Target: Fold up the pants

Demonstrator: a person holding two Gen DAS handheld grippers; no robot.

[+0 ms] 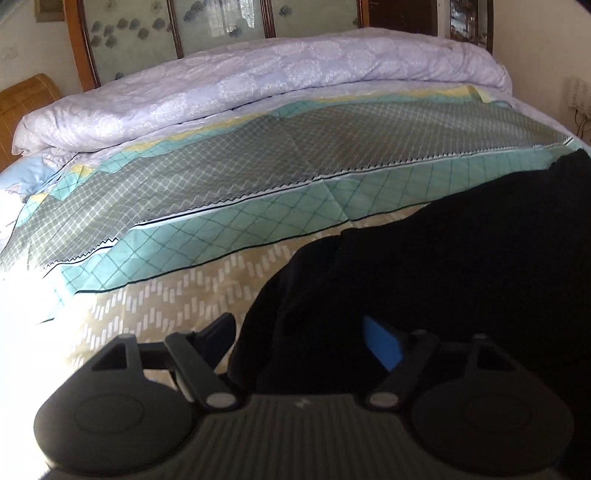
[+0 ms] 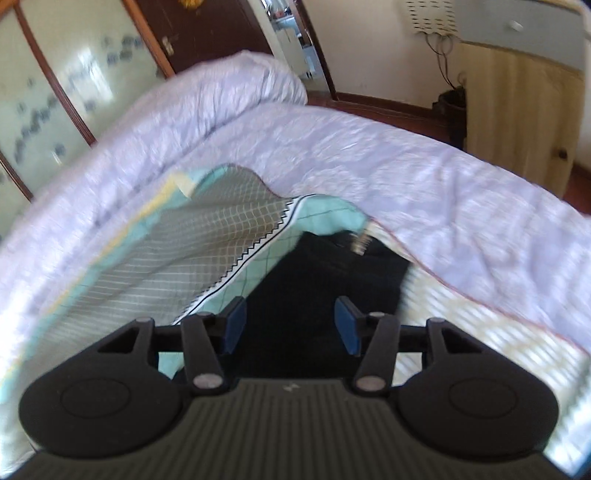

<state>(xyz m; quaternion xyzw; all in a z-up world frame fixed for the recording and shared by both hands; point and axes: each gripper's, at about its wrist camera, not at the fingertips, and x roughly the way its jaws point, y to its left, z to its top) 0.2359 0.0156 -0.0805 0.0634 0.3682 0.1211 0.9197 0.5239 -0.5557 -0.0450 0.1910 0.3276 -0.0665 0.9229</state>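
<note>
The black pants (image 1: 461, 266) lie on the patterned bed sheet (image 1: 258, 192), filling the right side of the left wrist view. My left gripper (image 1: 299, 343) is open, with the pants' left edge lying between its fingers (image 1: 384, 347). In the right wrist view the pants (image 2: 332, 273) stretch away from me toward the waistband end (image 2: 358, 240). My right gripper (image 2: 291, 325) is open just above the pants, blue pads (image 2: 345, 328) apart, holding nothing. The right wrist view is blurred.
A rolled lavender quilt (image 1: 258, 85) lies along the bed's far side and wraps round the right in the right wrist view (image 2: 443, 184). A wooden headboard with glass panels (image 1: 221, 26) stands behind. A door (image 2: 207, 29) and a cabinet (image 2: 517, 122) stand beyond the bed.
</note>
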